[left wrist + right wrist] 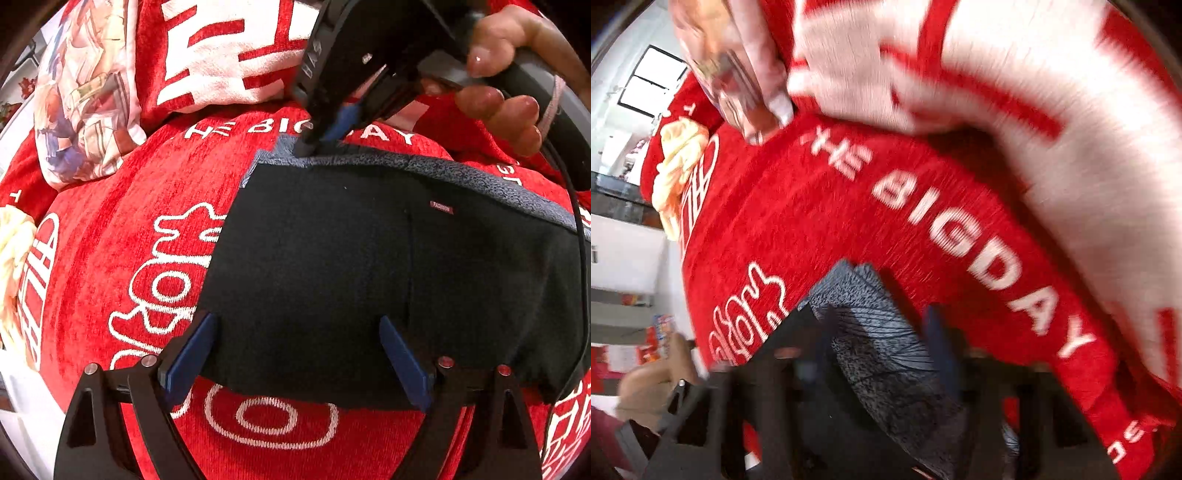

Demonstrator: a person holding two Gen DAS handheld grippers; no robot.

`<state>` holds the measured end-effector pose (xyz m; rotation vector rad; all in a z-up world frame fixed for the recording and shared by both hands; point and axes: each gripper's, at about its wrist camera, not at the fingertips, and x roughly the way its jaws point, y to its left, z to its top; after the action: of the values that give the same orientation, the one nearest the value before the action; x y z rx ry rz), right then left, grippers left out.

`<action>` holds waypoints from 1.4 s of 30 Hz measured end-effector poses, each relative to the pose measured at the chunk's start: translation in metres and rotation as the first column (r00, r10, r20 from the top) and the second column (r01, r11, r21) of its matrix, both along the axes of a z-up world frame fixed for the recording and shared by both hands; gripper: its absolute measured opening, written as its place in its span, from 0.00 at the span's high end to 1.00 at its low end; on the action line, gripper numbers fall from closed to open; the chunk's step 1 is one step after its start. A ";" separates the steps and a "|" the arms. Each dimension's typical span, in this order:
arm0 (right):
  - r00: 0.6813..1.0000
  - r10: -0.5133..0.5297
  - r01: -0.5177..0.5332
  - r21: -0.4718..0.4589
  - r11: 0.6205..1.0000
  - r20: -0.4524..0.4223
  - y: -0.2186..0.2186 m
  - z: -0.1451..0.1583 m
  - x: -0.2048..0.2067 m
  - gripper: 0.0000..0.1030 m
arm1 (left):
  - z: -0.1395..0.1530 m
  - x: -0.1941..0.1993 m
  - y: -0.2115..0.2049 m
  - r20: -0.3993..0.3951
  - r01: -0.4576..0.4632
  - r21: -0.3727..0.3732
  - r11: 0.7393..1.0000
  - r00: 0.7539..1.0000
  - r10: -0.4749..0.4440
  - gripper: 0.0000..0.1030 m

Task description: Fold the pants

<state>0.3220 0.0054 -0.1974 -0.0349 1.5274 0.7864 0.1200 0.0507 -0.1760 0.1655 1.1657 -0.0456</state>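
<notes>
Black pants lie folded on a red blanket, with a grey fleecy inner edge along their far side and a small red label on top. My left gripper hangs over the near edge of the pants, jaws wide open, and its blue pads touch nothing. At the far left corner, my right gripper, held by a hand, has its fingers close together on the grey edge. The right wrist view is blurred; it shows grey fleece between the fingers of the right gripper.
The red blanket with white lettering covers the whole surface. A printed pillow and a red-and-white cushion lie at the back, a cream cloth at the left edge. A black cable crosses the pants' right end.
</notes>
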 end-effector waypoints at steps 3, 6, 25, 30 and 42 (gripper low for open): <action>1.000 0.011 -0.011 0.022 1.000 0.003 0.003 0.007 -0.004 0.93 | 0.003 0.002 0.005 -0.036 -0.014 -0.027 1.000 0.999 0.013 0.13; 0.999 0.041 -0.041 0.095 0.995 0.003 0.007 0.030 -0.010 0.93 | 0.010 -0.001 0.015 -0.046 -0.028 -0.063 0.998 0.999 0.025 0.13; 0.809 -0.587 0.587 -0.003 0.809 0.001 -0.204 0.064 -0.116 0.79 | 0.004 0.090 -0.013 -0.075 0.016 0.027 1.000 0.997 -0.014 0.13; 0.582 -0.791 0.800 -0.043 0.599 -0.187 -0.292 0.042 -0.232 0.49 | -0.001 0.078 -0.015 -0.093 0.029 0.075 0.997 0.995 -0.022 0.13; 0.246 -0.881 0.968 0.062 0.241 -0.404 -0.311 -0.019 -0.287 0.91 | -0.022 0.070 -0.007 -0.135 0.015 0.081 0.997 0.991 -0.004 0.00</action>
<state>0.0347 -0.3057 -0.2163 1.2393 1.3168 -0.0402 0.1897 0.0434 -0.1977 0.2439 1.3026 -0.0177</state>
